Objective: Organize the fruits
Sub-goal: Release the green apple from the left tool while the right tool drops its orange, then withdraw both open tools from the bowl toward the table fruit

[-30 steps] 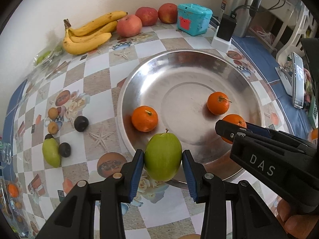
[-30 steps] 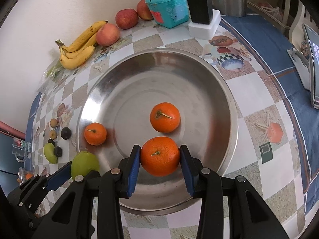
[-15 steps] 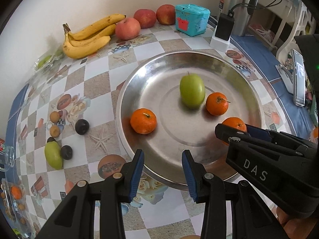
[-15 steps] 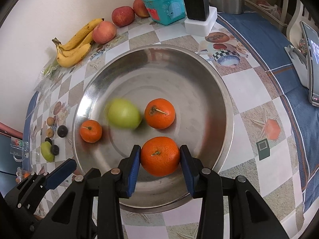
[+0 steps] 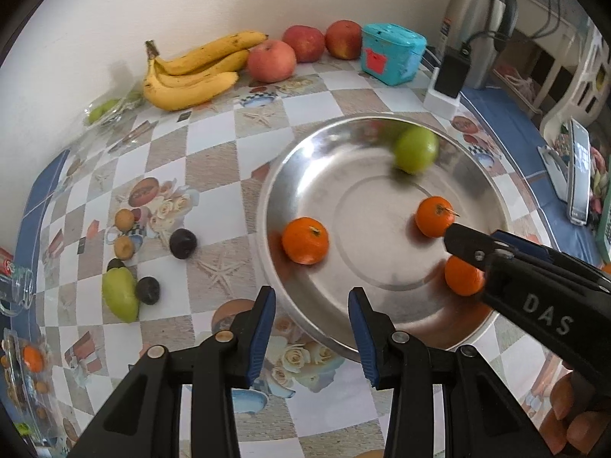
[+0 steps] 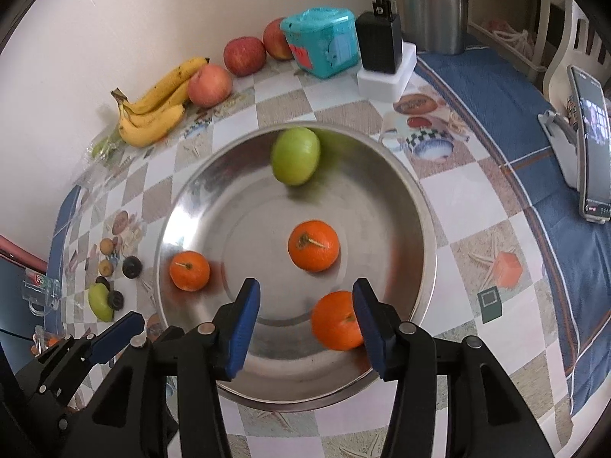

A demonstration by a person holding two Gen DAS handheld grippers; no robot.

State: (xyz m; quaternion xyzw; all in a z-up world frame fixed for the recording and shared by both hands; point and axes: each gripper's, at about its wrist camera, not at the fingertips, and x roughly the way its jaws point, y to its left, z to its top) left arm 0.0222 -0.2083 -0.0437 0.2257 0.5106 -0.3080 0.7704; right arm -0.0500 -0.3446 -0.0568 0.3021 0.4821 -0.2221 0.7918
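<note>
My right gripper (image 6: 305, 316) has just let go: its jaws, which clamped an orange (image 6: 336, 320) half a second ago, now stand wide apart with that orange lying loose in the steel tray (image 6: 412, 206), close against the right-hand pad. My left gripper (image 5: 311, 322) is likewise spread open and empty, hovering at the tray's near rim, as it was half a second ago.

Further in, two more oranges sit on the tray floor, one centre (image 6: 313, 245) and one left (image 6: 189, 270), both where they were. The green fruit (image 6: 296, 155) released earlier has rolled on from mid-tray to the far wall and shows motion blur, so I judge it not yet settled.

Finding: four fruits are now in the tray and both grippers are free.

Outstanding on the surface: a green mango (image 5: 119, 294) and small dark fruits (image 5: 182, 243) to the left, then bananas (image 5: 191, 72) and apples (image 5: 271, 61) along the wall.
</note>
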